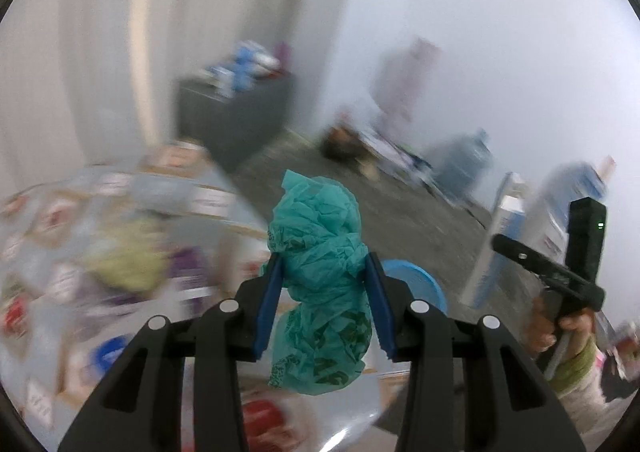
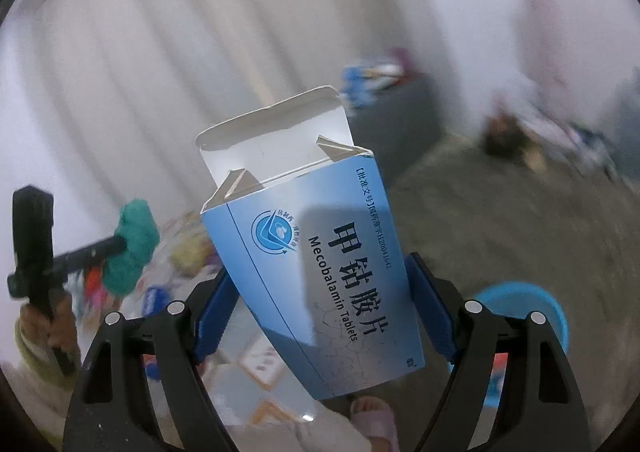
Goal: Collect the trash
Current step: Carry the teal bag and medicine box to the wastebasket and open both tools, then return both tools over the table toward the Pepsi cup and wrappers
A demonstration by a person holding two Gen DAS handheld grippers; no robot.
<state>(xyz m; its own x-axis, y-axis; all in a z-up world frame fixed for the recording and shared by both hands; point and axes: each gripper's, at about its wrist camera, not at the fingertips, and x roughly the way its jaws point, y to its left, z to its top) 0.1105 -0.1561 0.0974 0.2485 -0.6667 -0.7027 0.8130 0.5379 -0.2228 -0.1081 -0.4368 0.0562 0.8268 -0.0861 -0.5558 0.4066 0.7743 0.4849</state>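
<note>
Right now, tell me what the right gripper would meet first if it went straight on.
Likely the grey floor. The right gripper, shut on the blue box, points down past the table; the blue bin sits off to the right. Blur leaves depth unclear.

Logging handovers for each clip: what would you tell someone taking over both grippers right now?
Left gripper: shut on a crumpled teal plastic bag.
Right gripper: shut on an open blue medicine box, top flap up.
Blue bin: on the floor, below and right of the box; its rim shows just behind the bag.
More clutter lies on the round table, too blurred to name.
Done: both pieces picked up and off the table.
Left: probably drop both into the bin, then return for the rest.
</note>
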